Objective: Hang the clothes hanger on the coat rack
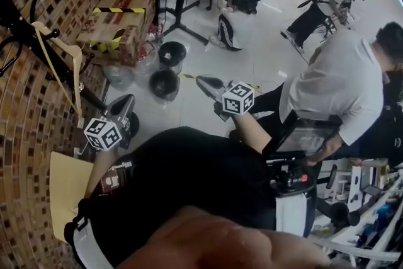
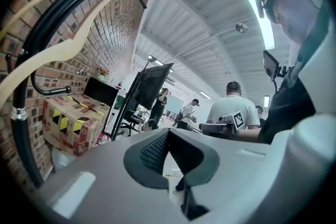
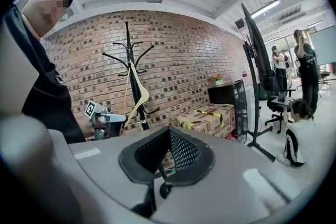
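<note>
On the coat rack (image 3: 128, 47) hangs the hanger (image 3: 137, 94), left gripper (image 2: 168, 136) and right gripper (image 3: 169, 136) clenched empty

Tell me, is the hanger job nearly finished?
It looks finished. The wooden hanger already hangs on the black coat rack by the brick wall. Nothing is in hand: the left gripper and right gripper are both shut and empty. Nothing seems left.
</note>
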{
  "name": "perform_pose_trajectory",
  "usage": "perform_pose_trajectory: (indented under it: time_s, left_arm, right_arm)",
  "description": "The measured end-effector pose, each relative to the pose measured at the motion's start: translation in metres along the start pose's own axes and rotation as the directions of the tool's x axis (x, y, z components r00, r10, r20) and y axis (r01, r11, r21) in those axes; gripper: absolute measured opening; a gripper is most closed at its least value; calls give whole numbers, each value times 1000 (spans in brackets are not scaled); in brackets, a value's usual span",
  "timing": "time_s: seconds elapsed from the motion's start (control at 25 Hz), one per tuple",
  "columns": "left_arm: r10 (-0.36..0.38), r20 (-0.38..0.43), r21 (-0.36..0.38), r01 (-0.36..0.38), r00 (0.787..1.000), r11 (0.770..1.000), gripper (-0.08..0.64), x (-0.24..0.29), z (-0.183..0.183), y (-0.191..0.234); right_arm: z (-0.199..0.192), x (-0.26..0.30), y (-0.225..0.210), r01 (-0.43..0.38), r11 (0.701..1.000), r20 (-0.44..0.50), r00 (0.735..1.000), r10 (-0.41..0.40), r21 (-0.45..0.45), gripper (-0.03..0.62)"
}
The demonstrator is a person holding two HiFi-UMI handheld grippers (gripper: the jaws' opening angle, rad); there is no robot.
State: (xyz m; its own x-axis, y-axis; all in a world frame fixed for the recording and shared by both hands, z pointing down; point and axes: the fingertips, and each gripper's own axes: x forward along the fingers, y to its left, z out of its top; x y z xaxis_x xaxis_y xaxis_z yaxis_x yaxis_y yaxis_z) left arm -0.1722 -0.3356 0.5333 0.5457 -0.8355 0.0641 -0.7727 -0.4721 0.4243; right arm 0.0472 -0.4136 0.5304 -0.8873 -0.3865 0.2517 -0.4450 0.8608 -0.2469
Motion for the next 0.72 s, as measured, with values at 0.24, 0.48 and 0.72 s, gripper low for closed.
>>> perform_pose_trajectory:
  time_s: [0.24,0.48,0.72]
  left_arm:
    - [-13,-11,34,14,1000,999,2,32,-1,-30]
    - [31,10,26,-31,999,999,2,60,-6,-58]
    - [15,9,10,-15,1000,1000,2,94,-20,-88]
  right_arm:
    - [5,-34,-21,0,1000,33,999,0,-19,14]
    - [6,-69,-52,-33,999,39,999,34,-32,14]
    - [11,-106,-83,-15,998,41,999,18,-60,14]
